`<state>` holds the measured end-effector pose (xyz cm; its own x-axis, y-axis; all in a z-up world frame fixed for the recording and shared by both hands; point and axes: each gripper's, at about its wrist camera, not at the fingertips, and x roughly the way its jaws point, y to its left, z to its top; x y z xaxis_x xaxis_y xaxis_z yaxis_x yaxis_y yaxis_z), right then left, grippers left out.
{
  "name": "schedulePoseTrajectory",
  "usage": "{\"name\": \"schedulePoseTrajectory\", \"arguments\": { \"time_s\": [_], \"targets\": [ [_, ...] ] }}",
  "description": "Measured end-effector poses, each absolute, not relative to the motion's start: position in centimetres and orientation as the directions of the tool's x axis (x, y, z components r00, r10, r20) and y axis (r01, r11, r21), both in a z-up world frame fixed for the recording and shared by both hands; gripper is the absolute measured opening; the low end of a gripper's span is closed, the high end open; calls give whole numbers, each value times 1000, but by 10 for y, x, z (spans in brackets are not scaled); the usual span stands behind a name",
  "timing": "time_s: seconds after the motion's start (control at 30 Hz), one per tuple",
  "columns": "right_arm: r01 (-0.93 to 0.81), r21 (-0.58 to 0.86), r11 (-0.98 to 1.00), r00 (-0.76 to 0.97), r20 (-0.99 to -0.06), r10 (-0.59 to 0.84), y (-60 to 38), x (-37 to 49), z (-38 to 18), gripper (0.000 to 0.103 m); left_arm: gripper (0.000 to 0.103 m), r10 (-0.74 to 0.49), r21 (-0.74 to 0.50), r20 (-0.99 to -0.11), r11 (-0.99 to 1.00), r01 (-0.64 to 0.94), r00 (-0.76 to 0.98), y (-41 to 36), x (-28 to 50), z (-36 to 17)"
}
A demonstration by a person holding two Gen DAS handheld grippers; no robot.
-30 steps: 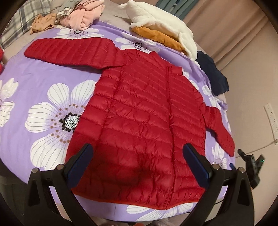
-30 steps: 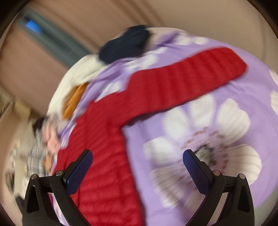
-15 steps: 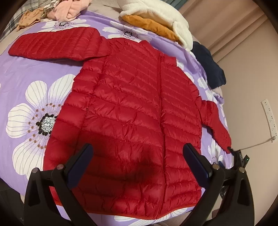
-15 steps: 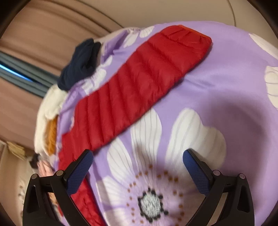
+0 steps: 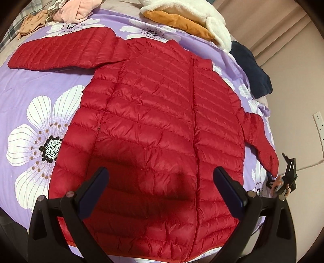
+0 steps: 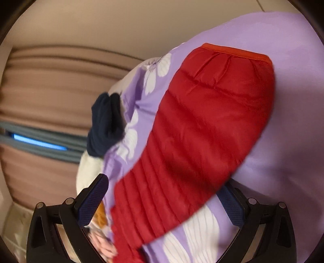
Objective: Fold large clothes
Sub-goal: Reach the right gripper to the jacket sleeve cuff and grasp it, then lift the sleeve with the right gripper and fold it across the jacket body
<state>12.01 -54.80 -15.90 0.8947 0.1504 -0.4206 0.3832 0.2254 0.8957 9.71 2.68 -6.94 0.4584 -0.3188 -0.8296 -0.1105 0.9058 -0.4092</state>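
Observation:
A red quilted puffer jacket (image 5: 158, 125) lies face up and zipped on the purple flowered bedsheet (image 5: 36, 89). One sleeve stretches out to the far left, and the other sleeve (image 5: 261, 139) angles down at the right edge. My left gripper (image 5: 161, 172) hovers open over the lower front, near the hem. In the right wrist view the right sleeve (image 6: 202, 131) with its orange-trimmed cuff (image 6: 235, 50) runs between the open fingers of my right gripper (image 6: 164, 184). The sleeve covers part of the right pad (image 6: 232, 204).
A white fleece and an orange garment (image 5: 188, 18) lie piled at the bed's far side. A navy garment (image 5: 251, 68) sits at the right edge and pink clothes (image 5: 77, 10) at the far left. Wall with a socket (image 5: 319, 125) stands close on the right.
The right gripper swung from over the flower print up to the sleeve, which now lies between its fingers. The left gripper shifted slightly over the jacket's lower front.

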Motion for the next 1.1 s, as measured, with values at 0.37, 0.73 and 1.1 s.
{"name": "schedulePoseTrajectory", "arguments": {
  "time_s": [0.37,0.73,1.1],
  "targets": [
    [449,878,168,882,-465,75,-568,132,-160,77,103,-286,-370,-845,923,-109,452,24,98,-69],
    [496,848,189,862,-507,16,-565,115,-153,11,103,-260,-352,-848,928,-125,462,38,88,-69],
    [361,692,625,878,-477,21,-495,138,-52,8,103,-278,-385,-832,912,-139,480,58,76,-67]
  ]
}}
